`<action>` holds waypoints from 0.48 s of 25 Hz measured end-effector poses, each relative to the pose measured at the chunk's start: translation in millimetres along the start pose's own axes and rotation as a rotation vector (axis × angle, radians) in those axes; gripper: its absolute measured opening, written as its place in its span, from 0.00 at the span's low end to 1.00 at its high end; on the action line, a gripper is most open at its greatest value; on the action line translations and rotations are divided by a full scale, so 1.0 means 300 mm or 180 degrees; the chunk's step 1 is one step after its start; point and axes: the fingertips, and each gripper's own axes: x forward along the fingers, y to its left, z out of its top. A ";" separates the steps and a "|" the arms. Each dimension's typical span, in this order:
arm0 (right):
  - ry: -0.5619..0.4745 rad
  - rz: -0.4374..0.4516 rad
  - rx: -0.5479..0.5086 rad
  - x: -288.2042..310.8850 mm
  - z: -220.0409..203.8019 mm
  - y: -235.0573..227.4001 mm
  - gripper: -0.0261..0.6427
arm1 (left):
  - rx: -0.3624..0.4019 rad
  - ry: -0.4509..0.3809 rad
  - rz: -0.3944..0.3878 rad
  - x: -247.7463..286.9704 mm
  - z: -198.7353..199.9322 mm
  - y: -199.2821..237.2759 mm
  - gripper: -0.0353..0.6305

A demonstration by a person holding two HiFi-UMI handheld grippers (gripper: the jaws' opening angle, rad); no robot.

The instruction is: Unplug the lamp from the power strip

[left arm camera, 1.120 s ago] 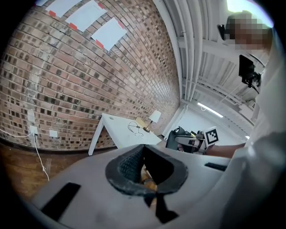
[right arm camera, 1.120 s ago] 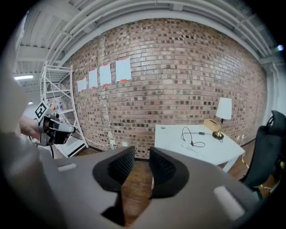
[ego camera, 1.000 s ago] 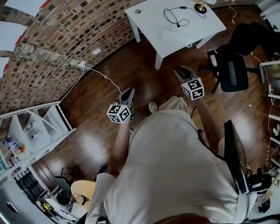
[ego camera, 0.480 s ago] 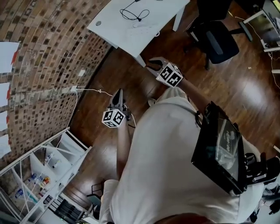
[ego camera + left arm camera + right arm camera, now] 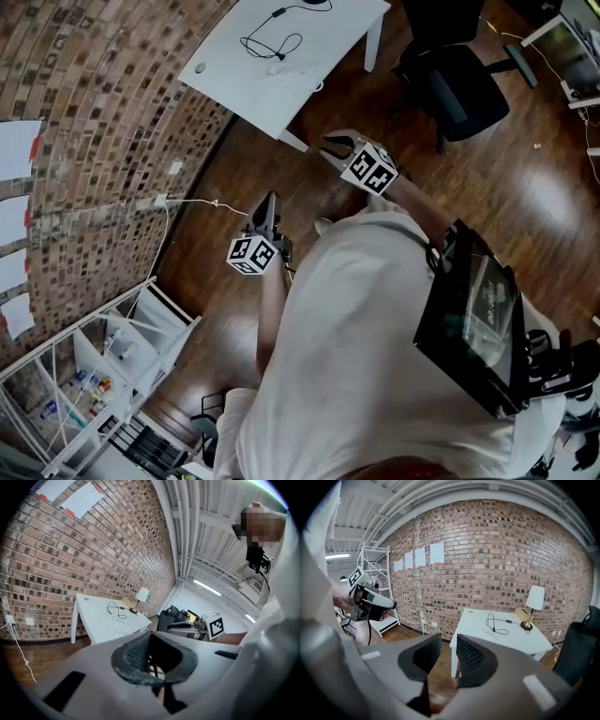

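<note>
Brick wall [image 5: 103,84] runs along the table's [image 5: 323,42] back edge. Open wood floor [image 5: 534,197] lies between the table and both grippers. A chair [image 5: 459,80] stands near the table's end.

Left gripper [image 5: 268,204] and right gripper [image 5: 330,148]: jaws a narrow gap apart, empty, over the floor.

Lamp [image 5: 534,599]: white shade, brass stem, upright at the table's wall-side corner. Black cable [image 5: 494,623] is looped on the top.

Ahead of the right fingers [image 5: 471,656]: one counter [image 5: 506,637] carrying one lamp [image 5: 533,603], one cable [image 5: 497,623] and one box [image 5: 520,612]. Left of the fingers: four wall sheets [image 5: 437,552], one rack [image 5: 377,562]. Right: one chair [image 5: 581,644].
</note>
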 end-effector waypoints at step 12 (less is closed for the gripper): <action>-0.0264 -0.0309 0.0403 -0.319 -0.158 -0.290 0.17 | -0.0435 -0.0078 0.0184 0.091 -0.125 -0.166 0.06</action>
